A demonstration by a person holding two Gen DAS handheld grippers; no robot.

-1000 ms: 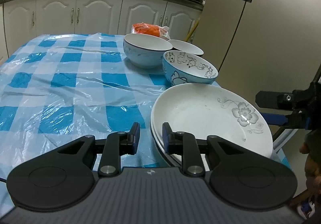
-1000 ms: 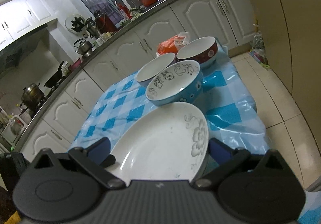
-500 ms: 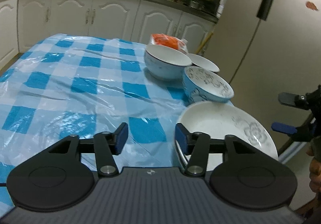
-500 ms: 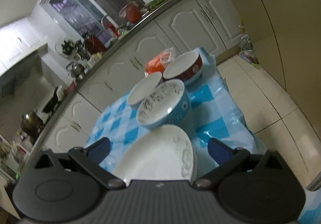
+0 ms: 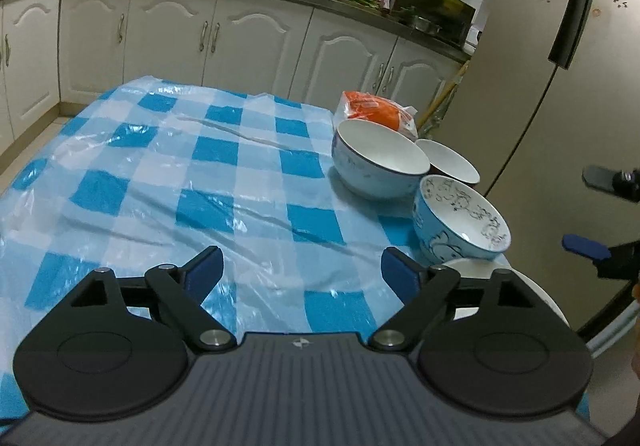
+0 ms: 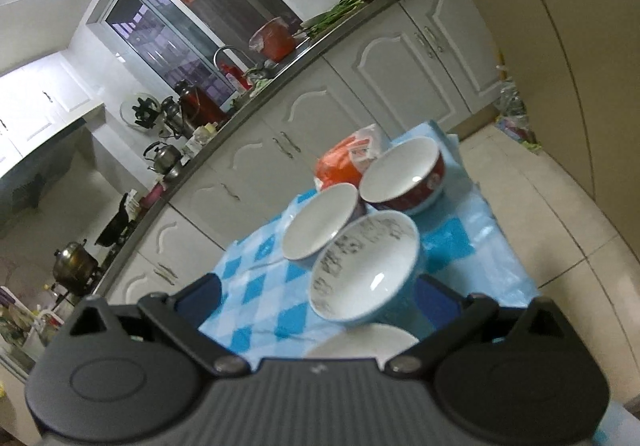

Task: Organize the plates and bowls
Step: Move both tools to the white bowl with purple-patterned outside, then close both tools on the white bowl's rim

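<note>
White plate (image 5: 472,266) lies at the bench (image 5: 248,182) corner, blue cartoon bowl (image 5: 460,222) just behind it, two bowls beyond. Checked plastic cover, kitchen cabinets behind. Left tool (image 5: 302,272) opening, empty; right tool (image 6: 316,298) wide, closing, gripping nothing.

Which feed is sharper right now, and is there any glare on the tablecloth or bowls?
Left wrist view: sharp, with fisheye bending at the edges; glare patches on the plastic tablecloth. Right wrist view: tilted and softer, with the cartoon bowl motion-blurred; a bright highlight inside it, and an overexposed ceiling light top left.
</note>
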